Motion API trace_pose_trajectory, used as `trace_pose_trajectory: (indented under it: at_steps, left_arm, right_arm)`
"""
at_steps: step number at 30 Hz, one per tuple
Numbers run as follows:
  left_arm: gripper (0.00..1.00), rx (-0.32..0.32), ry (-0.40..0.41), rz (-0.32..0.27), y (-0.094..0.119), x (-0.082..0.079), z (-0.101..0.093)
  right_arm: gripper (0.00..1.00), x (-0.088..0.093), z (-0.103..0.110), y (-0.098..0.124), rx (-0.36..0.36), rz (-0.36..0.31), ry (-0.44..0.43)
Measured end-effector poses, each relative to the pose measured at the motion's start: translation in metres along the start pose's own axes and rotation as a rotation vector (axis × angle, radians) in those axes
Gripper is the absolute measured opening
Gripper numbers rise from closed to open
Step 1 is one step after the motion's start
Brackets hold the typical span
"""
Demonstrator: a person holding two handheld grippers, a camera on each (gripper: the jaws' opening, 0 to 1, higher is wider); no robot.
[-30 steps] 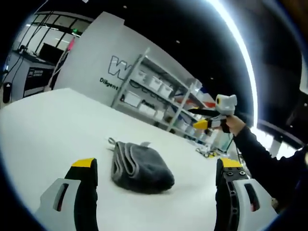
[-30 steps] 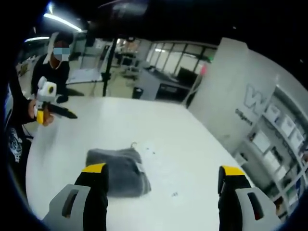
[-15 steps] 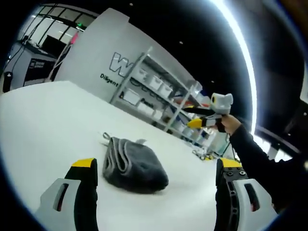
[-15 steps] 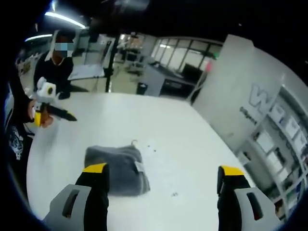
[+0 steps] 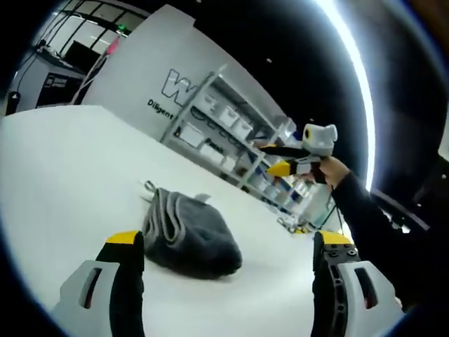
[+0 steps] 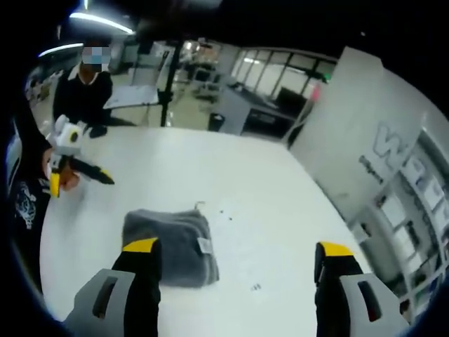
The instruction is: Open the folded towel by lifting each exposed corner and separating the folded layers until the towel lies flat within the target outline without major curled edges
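Towel not opened yet

My left gripper (image 5: 221, 281) and right gripper (image 6: 235, 284) both hang wide and empty above the white table (image 6: 280, 203); the grey towel (image 6: 168, 242) lies folded mid-table, every corner untouched, no outline visible

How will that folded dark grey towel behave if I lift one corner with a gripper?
The folded dark grey towel looks thick and soft, so it will probably droop rather than hold shape. Its stacked layers at the rounded fold may separate unevenly, perhaps dragging the bundle across the smooth white table. The small loop suggests light fabric.
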State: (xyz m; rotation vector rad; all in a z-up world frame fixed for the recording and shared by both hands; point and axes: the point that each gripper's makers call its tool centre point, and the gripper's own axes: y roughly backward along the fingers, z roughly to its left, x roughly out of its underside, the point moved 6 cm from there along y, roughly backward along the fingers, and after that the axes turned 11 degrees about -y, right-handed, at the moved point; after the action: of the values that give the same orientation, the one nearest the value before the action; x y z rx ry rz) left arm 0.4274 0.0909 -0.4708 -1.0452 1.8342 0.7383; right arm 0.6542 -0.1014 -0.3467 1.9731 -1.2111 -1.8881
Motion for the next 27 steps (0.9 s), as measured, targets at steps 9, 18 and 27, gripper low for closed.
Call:
trace_pose_trajectory:
  at_steps: [9,18,27]
  left_arm:
    - [0.95,0.000,0.050,-0.007,-0.007,0.002,0.003]
    - [0.93,0.024,0.090,0.002,-0.014,0.007,-0.005]
    - [0.89,0.013,0.129,0.027,-0.022,0.018,0.001]
  right_arm:
    - [0.89,-0.003,-0.002,-0.011,-0.028,0.023,0.017]
    - [0.84,-0.007,-0.003,-0.015,-0.044,0.043,0.026]
    - [0.83,-0.007,0.004,-0.031,-0.087,0.078,0.049]
